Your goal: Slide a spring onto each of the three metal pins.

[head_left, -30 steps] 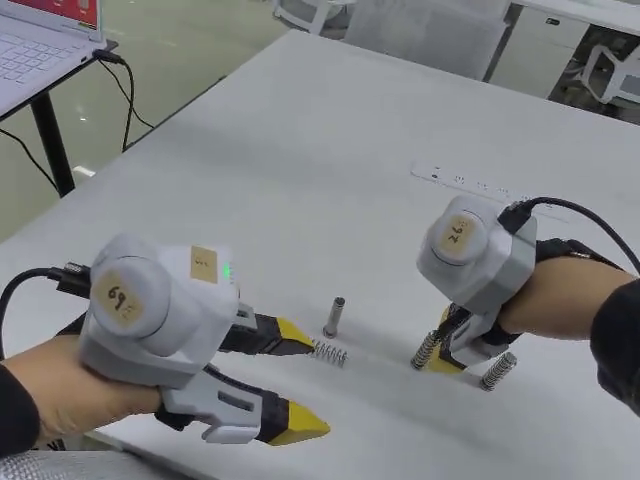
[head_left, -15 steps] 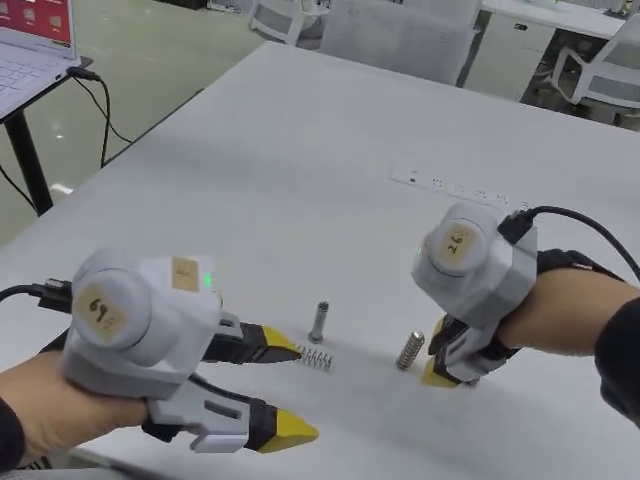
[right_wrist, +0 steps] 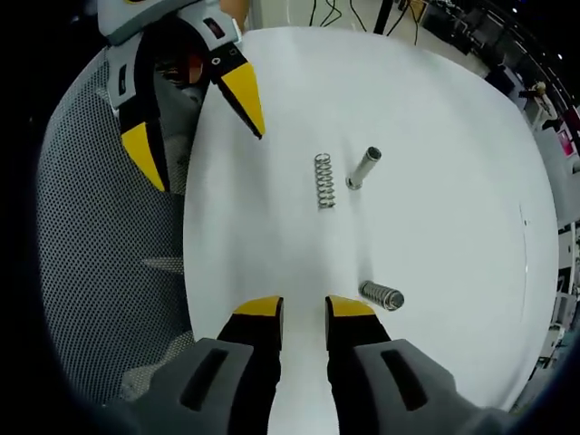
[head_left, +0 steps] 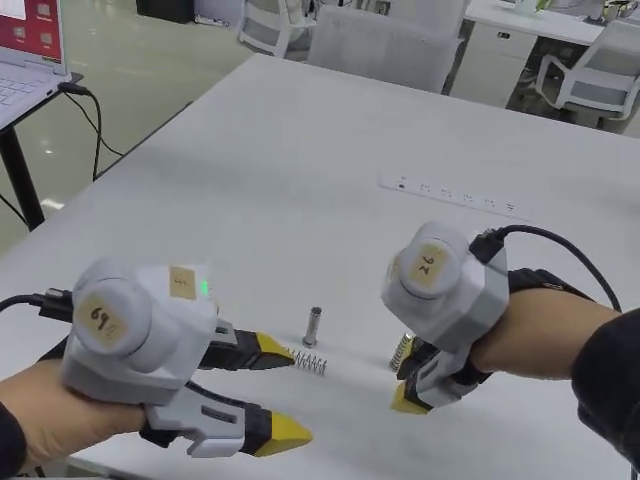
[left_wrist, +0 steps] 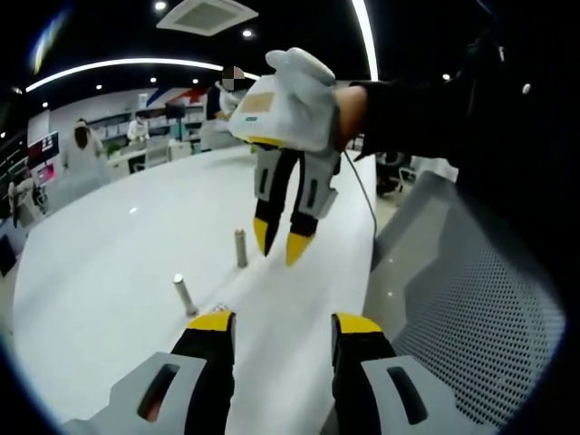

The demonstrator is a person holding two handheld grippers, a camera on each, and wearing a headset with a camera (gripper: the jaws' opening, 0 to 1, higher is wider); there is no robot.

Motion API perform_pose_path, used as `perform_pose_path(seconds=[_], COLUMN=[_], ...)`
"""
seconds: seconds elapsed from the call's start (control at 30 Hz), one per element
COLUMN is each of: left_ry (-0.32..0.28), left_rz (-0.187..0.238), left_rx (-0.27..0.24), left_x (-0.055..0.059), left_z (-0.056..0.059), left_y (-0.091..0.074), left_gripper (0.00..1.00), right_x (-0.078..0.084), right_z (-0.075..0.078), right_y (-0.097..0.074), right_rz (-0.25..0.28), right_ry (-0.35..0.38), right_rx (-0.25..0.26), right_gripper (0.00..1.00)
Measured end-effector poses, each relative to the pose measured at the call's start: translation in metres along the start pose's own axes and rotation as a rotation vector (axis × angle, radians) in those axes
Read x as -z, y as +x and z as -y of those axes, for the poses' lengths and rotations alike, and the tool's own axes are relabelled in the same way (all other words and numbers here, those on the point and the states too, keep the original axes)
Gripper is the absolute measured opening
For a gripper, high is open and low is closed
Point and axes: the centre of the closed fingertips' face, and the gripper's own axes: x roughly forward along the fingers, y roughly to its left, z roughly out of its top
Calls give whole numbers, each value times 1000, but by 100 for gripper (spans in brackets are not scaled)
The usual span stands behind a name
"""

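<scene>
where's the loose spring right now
In the head view the loose spring lies flat on the table, left of centre, just past the far jaw tip of the left gripper and close in front of the bare pin.

White table (head_left: 300, 150); power strip (head_left: 455, 197) on its far side. Laptop (head_left: 25, 50) on stand, left. Grey mesh chair (head_left: 380, 45) beyond.

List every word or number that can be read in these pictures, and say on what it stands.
"69": handwritten on the left round sticker, on the left claw.
"26": handwritten on the right round sticker, on the right claw.
Too small or blurred to read: the square label on the left claw, and the laptop screen.
</scene>
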Motion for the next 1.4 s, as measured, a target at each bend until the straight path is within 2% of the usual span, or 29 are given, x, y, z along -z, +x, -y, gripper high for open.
perform_pose_path(seconds=[0.17, 0.47, 0.87, 1.23, 1.4], left_ry=[6, 6, -10, -51, -72], left_rz=[-13, -24, -13, 10, 34], left_rx=[4, 7, -12, -115, -172], left_x=[2, 5, 4, 3, 1], left_z=[1, 2, -3, -26, -38], left_y=[1, 1, -1, -9, -15], left_gripper=[36, 36, 36, 35, 36], right_x=[-10, -38, -56, -67, -70], right_z=[-1, 4, 12, 19, 23], right_y=[1, 8, 24, 38, 44], right_rz=[13, 60, 73, 86, 88], right_ry=[-17, -58, -94, -102, -99], right_rx=[3, 6, 6, -1, -5], right_gripper=[16, 16, 16, 16, 16])
